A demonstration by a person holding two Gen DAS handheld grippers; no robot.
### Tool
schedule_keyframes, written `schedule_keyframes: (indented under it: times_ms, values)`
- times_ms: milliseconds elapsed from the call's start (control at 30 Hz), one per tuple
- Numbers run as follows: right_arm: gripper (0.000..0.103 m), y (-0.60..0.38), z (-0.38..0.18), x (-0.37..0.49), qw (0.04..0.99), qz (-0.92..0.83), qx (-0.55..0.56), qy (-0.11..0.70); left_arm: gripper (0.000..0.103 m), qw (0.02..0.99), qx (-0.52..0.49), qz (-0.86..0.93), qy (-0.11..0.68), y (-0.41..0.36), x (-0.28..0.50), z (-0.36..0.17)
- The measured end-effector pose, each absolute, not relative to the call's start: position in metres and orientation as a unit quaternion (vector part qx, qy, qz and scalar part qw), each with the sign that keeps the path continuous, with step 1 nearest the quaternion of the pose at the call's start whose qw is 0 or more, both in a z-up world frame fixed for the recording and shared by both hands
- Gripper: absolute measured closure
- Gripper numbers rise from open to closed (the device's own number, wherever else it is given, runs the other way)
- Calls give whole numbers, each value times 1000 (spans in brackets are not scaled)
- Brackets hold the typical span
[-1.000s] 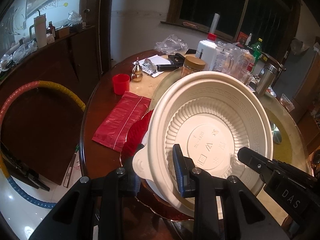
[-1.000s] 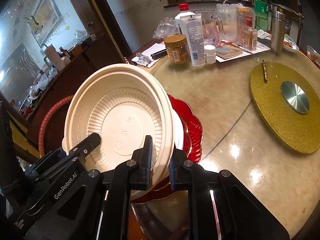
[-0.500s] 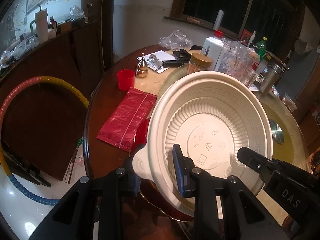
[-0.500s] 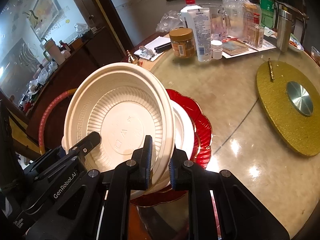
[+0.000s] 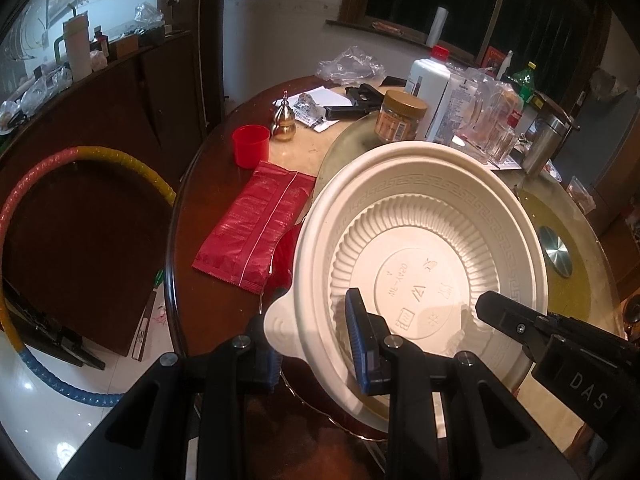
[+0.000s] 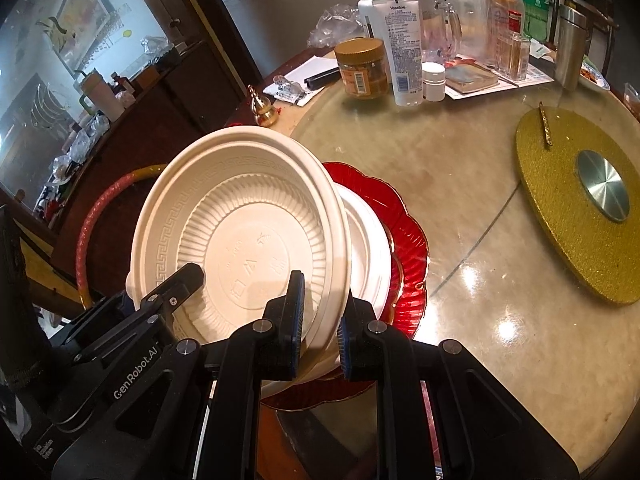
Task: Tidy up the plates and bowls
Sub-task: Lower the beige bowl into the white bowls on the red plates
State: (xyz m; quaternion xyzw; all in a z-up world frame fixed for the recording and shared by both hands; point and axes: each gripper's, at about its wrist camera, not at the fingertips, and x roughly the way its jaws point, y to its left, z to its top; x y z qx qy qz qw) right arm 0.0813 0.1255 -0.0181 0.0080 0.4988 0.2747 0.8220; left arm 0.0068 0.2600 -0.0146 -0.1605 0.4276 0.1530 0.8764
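1. Bowl (image 5: pixel 420 256), cream plastic and empty, hung tilted above a white plate (image 6: pixel 370 248) stacked on a red plate (image 6: pixel 404 236) near the table (image 6: pixel 460 184) edge.
2. The left gripper (image 5: pixel 316 346) pointed steeply down, narrowly clamped on the bowl's tabbed rim.
3. The right gripper (image 6: pixel 318 326) pinched the opposite rim, nearly closed.
4. A red cup (image 5: pixel 250 145) stood beyond a red packet (image 5: pixel 256 224); its contents could not be seen.
5. Jars and bottles crowded the far side.

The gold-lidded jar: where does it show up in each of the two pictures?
Left wrist view: gold-lidded jar sits upper centre, just above the cream bowl's far rim.
Right wrist view: it stands top centre, left of the white tube.
Shared landmark: the small gold gourd ornament.
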Motion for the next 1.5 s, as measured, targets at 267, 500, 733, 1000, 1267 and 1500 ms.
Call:
schedule_keyframes:
  times_ms: [267, 500, 733, 1000, 1267, 1500]
  values:
    - [88, 132, -22, 81, 823, 268, -10, 500, 75, 877, -157, 156, 427, 262, 6, -18]
    - [88, 136, -22, 80, 827, 261, -21, 497, 75, 877, -153, 156, 428, 262, 9, -20]
    - [88, 133, -21, 82, 829, 257, -20, 497, 75, 878, -148, 154, 428, 258, 12, -18]
    - [88, 133, -22, 83, 827, 260, -19, 498, 75, 878, -146, 157, 428, 261, 12, -17]
    - [87, 138, -23, 83, 823, 263, -27, 502, 75, 878, -143, 163, 426, 263, 9, -15]
    - [87, 141, -23, 83, 825, 260, -32, 501, 75, 878, -144, 164, 425, 263, 9, -14]
